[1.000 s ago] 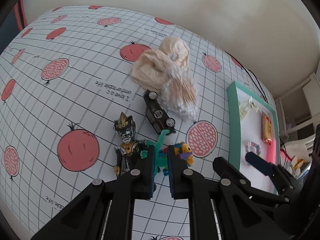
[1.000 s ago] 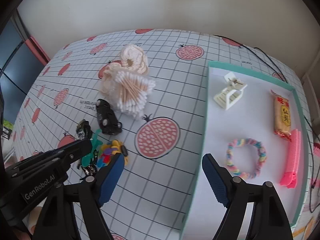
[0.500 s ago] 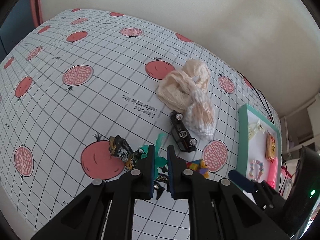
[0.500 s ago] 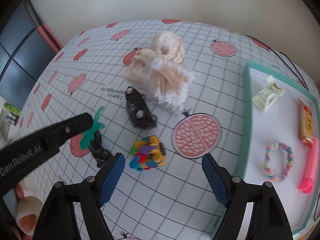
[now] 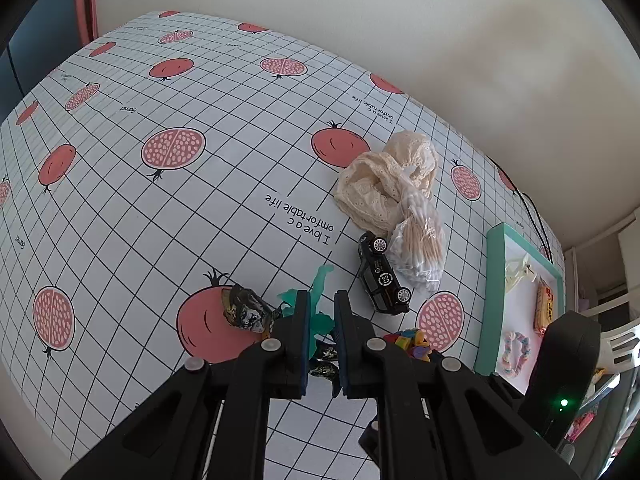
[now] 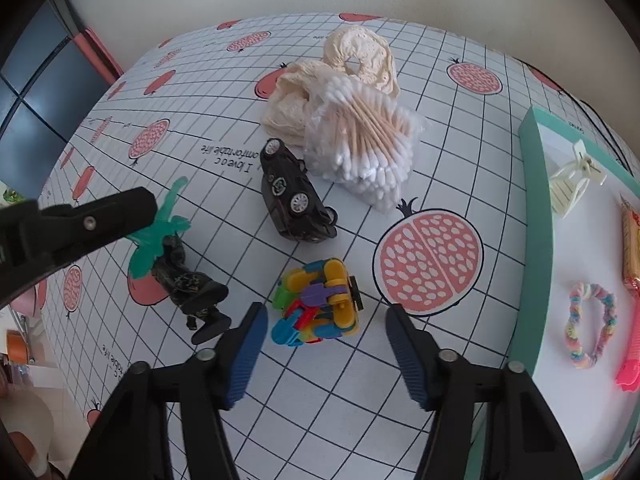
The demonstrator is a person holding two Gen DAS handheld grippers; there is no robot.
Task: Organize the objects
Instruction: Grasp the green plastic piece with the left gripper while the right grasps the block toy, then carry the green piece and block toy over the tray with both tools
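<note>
My left gripper point(image 5: 321, 310) is shut on a dark toy figure point(image 5: 245, 314) with a skull-like face and a teal cape point(image 5: 320, 280). In the right wrist view that gripper point(image 6: 92, 220) comes in from the left, gripping the figure point(image 6: 184, 280) by its teal part point(image 6: 160, 232). My right gripper point(image 6: 326, 332) is open, with its blue pads on either side of a multicoloured plastic toy point(image 6: 316, 304) on the tablecloth. A black toy car point(image 6: 292, 200) lies just beyond it. The coloured toy point(image 5: 412, 342) is partly hidden behind my left finger.
A bag of cotton swabs point(image 6: 360, 148) leans on cream lace fabric point(image 6: 340, 76) behind the car. At the right, a teal-rimmed tray point(image 6: 532, 240) holds a white hair claw point(image 6: 572, 184), a snack packet point(image 6: 632, 244), a pastel scrunchie point(image 6: 588, 324) and a pink clip point(image 6: 632, 360).
My left gripper has pulled up and back with the figure still in it. My right gripper has swung left from the tray edge to straddle the multicoloured toy.
</note>
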